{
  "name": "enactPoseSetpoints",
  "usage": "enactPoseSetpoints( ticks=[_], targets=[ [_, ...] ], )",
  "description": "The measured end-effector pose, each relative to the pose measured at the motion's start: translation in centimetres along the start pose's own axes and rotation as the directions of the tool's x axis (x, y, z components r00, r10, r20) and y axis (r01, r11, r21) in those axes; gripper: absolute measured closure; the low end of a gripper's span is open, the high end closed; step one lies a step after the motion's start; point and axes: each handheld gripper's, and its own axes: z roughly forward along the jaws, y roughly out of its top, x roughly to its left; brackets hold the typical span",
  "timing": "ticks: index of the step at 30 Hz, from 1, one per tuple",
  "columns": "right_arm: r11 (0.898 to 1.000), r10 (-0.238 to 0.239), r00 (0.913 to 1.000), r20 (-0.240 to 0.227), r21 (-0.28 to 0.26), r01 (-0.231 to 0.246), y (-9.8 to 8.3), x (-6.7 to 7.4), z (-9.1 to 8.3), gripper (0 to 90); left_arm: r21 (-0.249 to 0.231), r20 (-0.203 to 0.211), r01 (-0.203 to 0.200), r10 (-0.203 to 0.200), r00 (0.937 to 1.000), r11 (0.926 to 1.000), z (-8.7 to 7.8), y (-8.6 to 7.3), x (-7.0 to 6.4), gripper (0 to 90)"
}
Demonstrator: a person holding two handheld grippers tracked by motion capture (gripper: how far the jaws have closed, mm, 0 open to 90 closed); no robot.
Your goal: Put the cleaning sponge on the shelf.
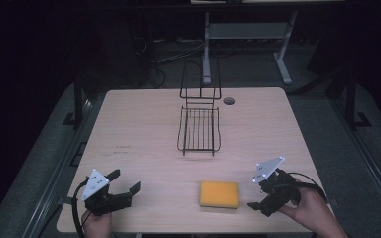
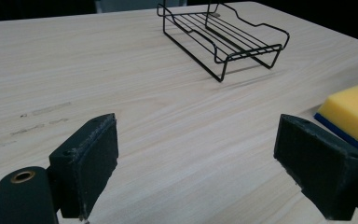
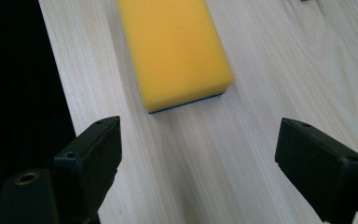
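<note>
Nearest me, both sets of fingers hang wide apart with nothing between them, low over the front edge of the pale wooden worktop (image 1: 144,129). My right gripper (image 1: 263,201) points straight at the short end of the rectangular yellow sponge with a thin blue scouring layer underneath (image 3: 175,51), which lies flat near the front edge, just ahead of my right fingers (image 3: 93,154) and not yet touched. I judge that gap is set to straddle the sponge's width. My left gripper (image 1: 124,184) waits at the front left corner, well apart from the sponge (image 2: 354,112), angled toward the middle. Farther back, at the centre of the worktop, stands the black wire rack with a tall looped back (image 1: 199,128), empty; it looks like the sponge's likely destination.
</note>
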Motion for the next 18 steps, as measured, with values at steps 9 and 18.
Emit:
enactPoseSetpoints(
  ticks=[9,18],
  targets=[
    [0.999,-0.026,0.9994,-0.023,0.030,0.027,1.2,-0.1,0.5,14.4,-0.005,-0.005,0.005,-0.005,1.0000,1.0000,-0.2,0.0,0.2,13.0],
    [0.998,-0.047,0.9983,-0.034,0.047,0.048,2.1,-0.2,0.9,14.4,-0.001,-0.005,0.002,-0.002,1.0000,1.0000,-0.1,0.0,0.3,12.9]
  ],
)
